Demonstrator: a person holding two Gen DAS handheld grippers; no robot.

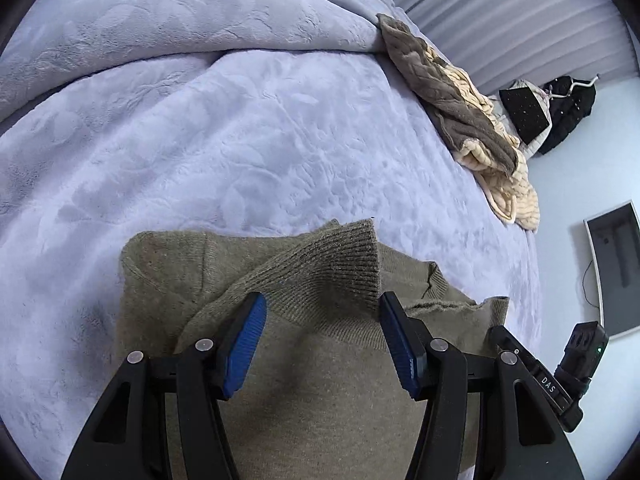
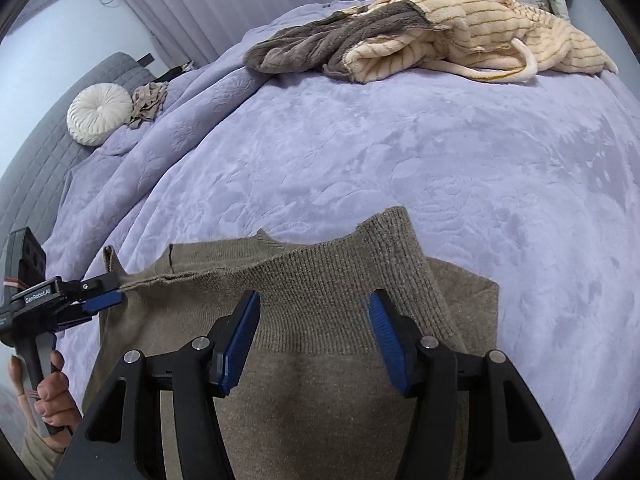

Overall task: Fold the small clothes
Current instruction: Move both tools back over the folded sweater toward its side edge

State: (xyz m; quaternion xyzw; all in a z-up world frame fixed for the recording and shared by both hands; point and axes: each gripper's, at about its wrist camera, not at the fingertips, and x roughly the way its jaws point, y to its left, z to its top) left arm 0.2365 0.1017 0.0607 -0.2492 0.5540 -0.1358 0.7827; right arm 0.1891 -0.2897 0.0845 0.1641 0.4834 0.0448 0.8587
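Observation:
An olive-brown knit sweater (image 1: 304,360) lies flat on the lavender blanket (image 1: 240,140), with a ribbed sleeve cuff (image 1: 340,264) folded across its body. My left gripper (image 1: 322,344) is open and hovers just above the sweater, nothing between its blue pads. The right wrist view shows the same sweater (image 2: 320,392) with another ribbed cuff (image 2: 384,256) folded over. My right gripper (image 2: 314,344) is open above it. The left gripper (image 2: 100,300) also shows there at the sweater's left edge, beside the collar.
A grey and cream striped plush garment (image 2: 420,40) lies heaped at the far side of the bed (image 1: 472,132). A round white cushion (image 2: 98,114) and a crumpled beige cloth (image 2: 150,100) lie by the grey headboard (image 2: 40,152). Black bags (image 1: 560,116) stand off the bed.

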